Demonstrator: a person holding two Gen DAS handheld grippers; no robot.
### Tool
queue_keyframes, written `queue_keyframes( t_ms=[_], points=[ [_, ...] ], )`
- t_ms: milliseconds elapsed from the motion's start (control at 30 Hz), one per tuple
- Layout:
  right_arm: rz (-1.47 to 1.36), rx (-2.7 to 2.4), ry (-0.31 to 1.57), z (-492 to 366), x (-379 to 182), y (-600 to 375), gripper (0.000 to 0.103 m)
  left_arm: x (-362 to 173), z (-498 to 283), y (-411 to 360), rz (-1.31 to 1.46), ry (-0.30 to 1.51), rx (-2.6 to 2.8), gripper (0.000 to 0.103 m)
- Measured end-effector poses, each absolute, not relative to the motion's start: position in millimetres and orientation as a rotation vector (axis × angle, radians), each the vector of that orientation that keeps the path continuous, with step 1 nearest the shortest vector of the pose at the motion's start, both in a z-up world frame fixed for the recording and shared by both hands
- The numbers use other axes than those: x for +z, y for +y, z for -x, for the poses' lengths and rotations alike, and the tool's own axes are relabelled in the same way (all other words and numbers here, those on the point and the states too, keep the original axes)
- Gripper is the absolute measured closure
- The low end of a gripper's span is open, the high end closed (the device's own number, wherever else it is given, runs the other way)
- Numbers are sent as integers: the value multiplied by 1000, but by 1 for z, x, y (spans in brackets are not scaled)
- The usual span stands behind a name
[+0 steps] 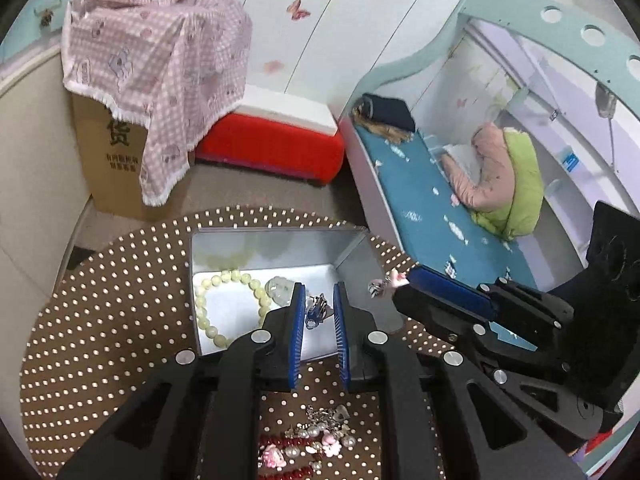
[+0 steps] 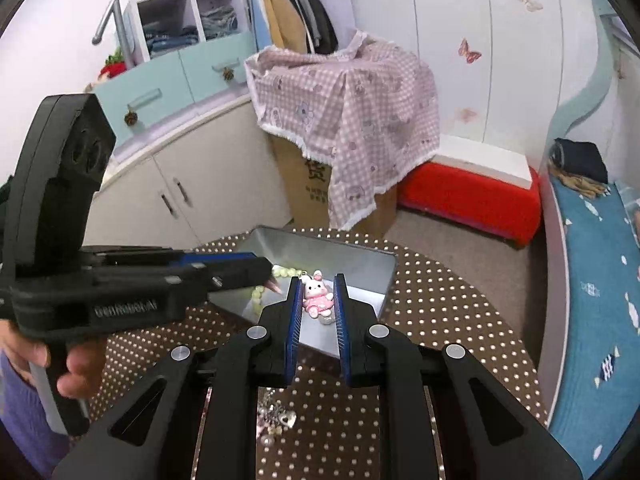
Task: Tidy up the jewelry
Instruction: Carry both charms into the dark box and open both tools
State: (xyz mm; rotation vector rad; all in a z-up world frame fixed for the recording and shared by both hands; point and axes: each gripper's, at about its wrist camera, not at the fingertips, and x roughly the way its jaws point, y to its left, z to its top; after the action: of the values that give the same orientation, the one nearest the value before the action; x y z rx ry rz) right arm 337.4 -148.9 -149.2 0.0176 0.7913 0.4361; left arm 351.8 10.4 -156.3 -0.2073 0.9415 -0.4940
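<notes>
An open silver tin (image 1: 260, 248) stands on the dotted brown table (image 1: 120, 320). Inside lie a pale green bead bracelet (image 1: 224, 280) and a pale jade pendant (image 1: 278, 290). My left gripper (image 1: 319, 288) hovers over the tin, shut on a small blue and silver ornament (image 1: 316, 312). From the right, my right gripper (image 1: 400, 280) reaches toward the tin's edge. In the right wrist view the right gripper (image 2: 318, 280) is shut on a pink bunny charm (image 2: 318, 300) above the tin (image 2: 352, 256), with the left gripper (image 2: 270, 276) beside it. A heap of loose jewelry (image 1: 320, 436) lies near me.
Behind the table stand a cardboard box under a pink checked cloth (image 1: 160, 72) and a red stool (image 1: 272, 148). A bed with a blue mattress (image 1: 420, 208) runs along the right. White cabinets (image 2: 180, 188) line the left. A person's hand (image 2: 76, 376) holds the left gripper's handle.
</notes>
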Motion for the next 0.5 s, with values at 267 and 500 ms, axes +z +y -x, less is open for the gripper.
queue_keyframes(
  t_ms=[267, 500],
  points=[
    [-3, 445, 829, -349, -170, -143, 87, -172, -354, 9, 201, 969, -482, 90],
    [-13, 453, 854, -353, -179, -142, 87, -173, -353, 10, 193, 967, -467, 79]
  ],
)
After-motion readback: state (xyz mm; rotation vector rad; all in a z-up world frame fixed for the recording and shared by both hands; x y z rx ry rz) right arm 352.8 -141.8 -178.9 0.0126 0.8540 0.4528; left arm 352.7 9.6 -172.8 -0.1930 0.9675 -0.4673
